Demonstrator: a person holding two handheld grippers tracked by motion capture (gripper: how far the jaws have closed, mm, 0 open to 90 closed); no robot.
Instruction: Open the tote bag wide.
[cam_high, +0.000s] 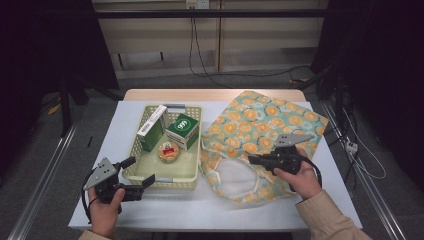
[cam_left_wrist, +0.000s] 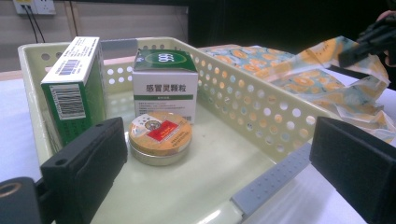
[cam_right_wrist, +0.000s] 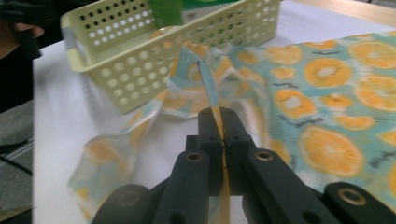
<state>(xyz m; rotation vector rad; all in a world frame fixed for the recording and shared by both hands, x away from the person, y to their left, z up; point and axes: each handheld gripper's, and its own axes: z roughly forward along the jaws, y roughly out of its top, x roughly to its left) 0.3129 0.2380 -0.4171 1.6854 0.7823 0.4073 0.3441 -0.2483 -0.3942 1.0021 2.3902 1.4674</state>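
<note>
The right gripper (cam_high: 255, 160) has its jaws closed on the handle strap (cam_right_wrist: 211, 91) of the bag (cam_high: 272, 122), a cloth tote printed with orange slices on pale blue; in the right gripper view the strap runs up from between the two pressed pads, lifted off the table, with cloth bunched around it. The bag lies on the right half of the table (cam_high: 210, 207), its far part flat, its near edge raised and rumpled so the white lining shows at the mouth. Its left edge lies just beside the basket (cam_high: 131, 170), a pale yellow perforated tray with grey handles on its short ends. In the basket stand a tall green and white box (cam_left_wrist: 74, 88) at the far left and a squarer green-topped box (cam_left_wrist: 163, 86) to its right; a round tin (cam_left_wrist: 160, 137) with a red label lies flat in front of them. The left gripper (cam_high: 141, 176) is held at the near left corner of the basket with its jaws wide and nothing between them; in the left gripper view the two pads stand either side of the basket's near end, aimed toward the tin
</note>
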